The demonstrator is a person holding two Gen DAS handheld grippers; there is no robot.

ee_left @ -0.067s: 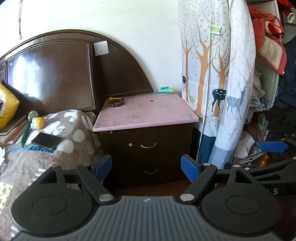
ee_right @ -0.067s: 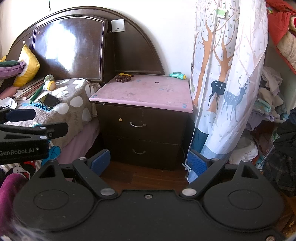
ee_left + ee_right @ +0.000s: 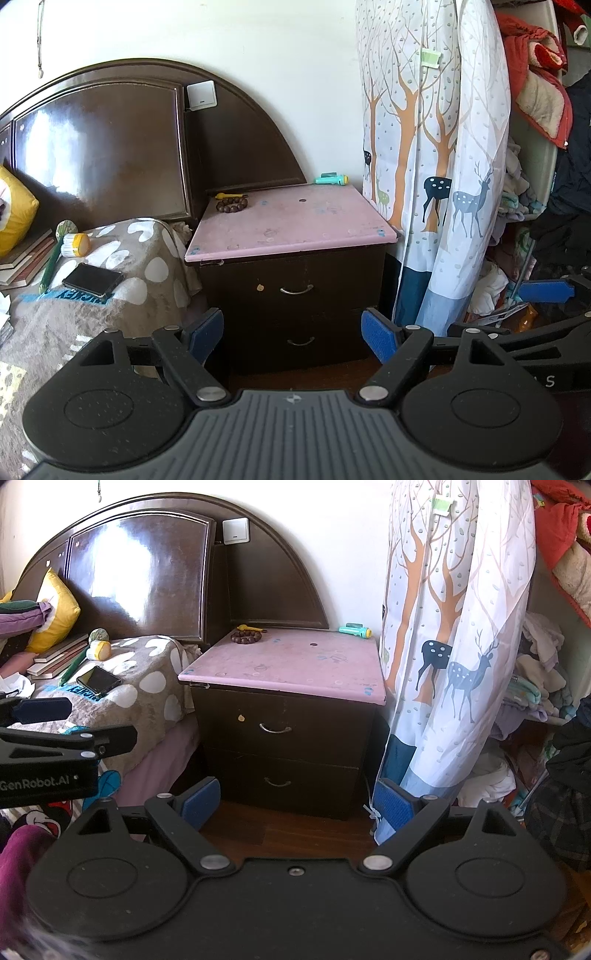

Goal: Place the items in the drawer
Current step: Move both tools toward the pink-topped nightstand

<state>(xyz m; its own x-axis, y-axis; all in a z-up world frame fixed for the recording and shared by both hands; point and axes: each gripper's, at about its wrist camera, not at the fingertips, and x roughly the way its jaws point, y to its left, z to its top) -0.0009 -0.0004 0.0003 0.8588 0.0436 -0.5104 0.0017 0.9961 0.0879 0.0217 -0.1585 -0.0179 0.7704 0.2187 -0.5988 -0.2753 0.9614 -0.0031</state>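
A dark wooden nightstand [image 3: 291, 280] [image 3: 284, 723] with a pink top stands ahead, and both its drawers are closed. The upper drawer handle [image 3: 296, 290] [image 3: 275, 728] sits above the lower drawer handle [image 3: 301, 341] [image 3: 277, 783]. On the pink top lie a brown bead bracelet [image 3: 231, 204] [image 3: 246, 637], a small yellow tool [image 3: 227, 195] [image 3: 249, 628] and a teal flashlight [image 3: 331, 179] [image 3: 354, 630]. My left gripper [image 3: 291, 334] is open and holds nothing, well short of the nightstand. The right gripper [image 3: 295, 805] is open too, with nothing between its blue pads.
A bed with a spotted brown blanket [image 3: 122, 266] is left of the nightstand, bearing a black phone [image 3: 92, 279] [image 3: 99, 679], a yellow-capped jar [image 3: 75, 245] and books. A deer-print curtain [image 3: 439, 166] [image 3: 454, 657] hangs right, beside piled clothes [image 3: 535, 686]. A dark headboard [image 3: 110, 147] rises behind.
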